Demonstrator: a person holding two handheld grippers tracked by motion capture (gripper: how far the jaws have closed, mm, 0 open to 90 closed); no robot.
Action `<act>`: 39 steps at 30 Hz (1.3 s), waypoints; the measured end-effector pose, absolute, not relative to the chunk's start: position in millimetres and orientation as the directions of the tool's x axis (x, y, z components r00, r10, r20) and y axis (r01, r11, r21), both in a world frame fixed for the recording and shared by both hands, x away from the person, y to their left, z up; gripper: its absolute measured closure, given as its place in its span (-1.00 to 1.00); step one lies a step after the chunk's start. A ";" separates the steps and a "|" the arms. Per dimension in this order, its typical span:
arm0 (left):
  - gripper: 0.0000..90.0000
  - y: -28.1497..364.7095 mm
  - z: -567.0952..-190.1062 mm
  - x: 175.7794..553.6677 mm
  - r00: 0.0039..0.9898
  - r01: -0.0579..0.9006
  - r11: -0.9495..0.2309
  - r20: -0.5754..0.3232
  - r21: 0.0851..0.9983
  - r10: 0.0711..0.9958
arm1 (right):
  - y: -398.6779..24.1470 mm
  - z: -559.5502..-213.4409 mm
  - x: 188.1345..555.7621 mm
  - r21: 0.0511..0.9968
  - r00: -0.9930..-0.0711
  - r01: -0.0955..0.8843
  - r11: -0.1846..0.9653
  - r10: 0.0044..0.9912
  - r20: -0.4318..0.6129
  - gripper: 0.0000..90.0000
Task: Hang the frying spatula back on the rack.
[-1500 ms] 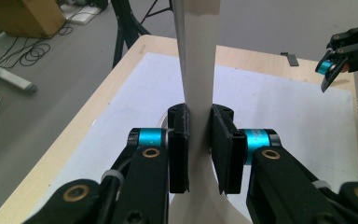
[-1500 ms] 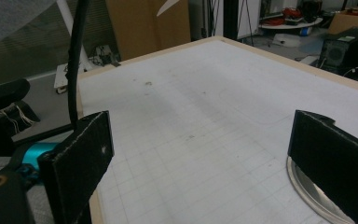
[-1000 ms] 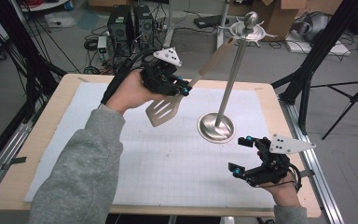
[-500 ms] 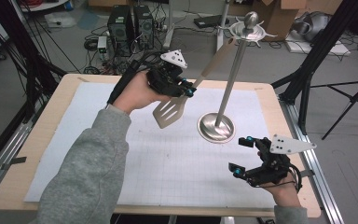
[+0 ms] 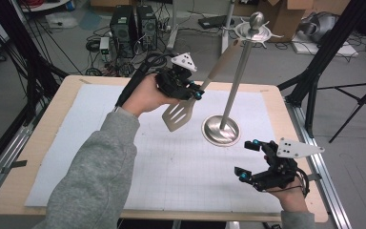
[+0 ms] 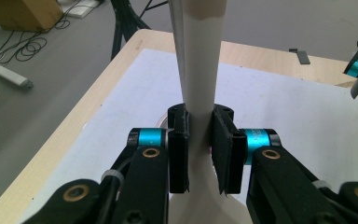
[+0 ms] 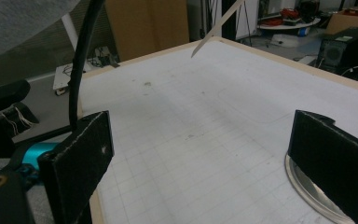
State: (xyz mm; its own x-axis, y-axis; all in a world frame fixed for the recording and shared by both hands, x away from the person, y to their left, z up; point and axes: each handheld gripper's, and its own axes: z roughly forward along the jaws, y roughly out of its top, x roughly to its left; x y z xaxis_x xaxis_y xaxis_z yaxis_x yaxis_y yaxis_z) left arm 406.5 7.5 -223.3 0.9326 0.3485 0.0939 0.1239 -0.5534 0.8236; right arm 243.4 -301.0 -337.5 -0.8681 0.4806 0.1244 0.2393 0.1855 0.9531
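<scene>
Left gripper view shows the left claw [image 6: 199,156] clamped on the pale wooden handle of a slotted metal spatula [image 6: 199,70], both black pads pressed flat against the handle's sides just above where it widens toward the blade. In the high view the same claw [image 5: 196,91] carries the spatula [image 5: 180,115] in the air above the white gridded mat [image 5: 124,157] on the desk [image 5: 47,138], blade hanging low and handle tip slanting up toward the ringed top of a tall silver utensil stand with a round base [image 5: 221,130]. That tilt likely serves to bring the handle end up to the stand's hooks for hanging. The right claw [image 5: 248,161] rests near the desk's near right corner, jaws wide apart with nothing between them, well apart from the stand, probably kept clear until needed.
</scene>
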 end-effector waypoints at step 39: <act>-0.03 -4.2 -230.2 413.5 0.954 0.073 -0.527 0.095 0.847 0.284 | -304.2 -337.0 239.4 0.953 -0.862 0.239 0.188 0.492 0.119 -0.87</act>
State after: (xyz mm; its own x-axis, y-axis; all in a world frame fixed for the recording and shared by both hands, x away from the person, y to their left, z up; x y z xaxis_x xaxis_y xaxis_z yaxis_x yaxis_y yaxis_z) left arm 413.5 -4.2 -230.2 0.9541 0.2841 0.0950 0.0727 -0.5273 0.8466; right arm 239.4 -304.2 -337.0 -0.8624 0.4921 0.1190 0.2387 0.1881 0.9527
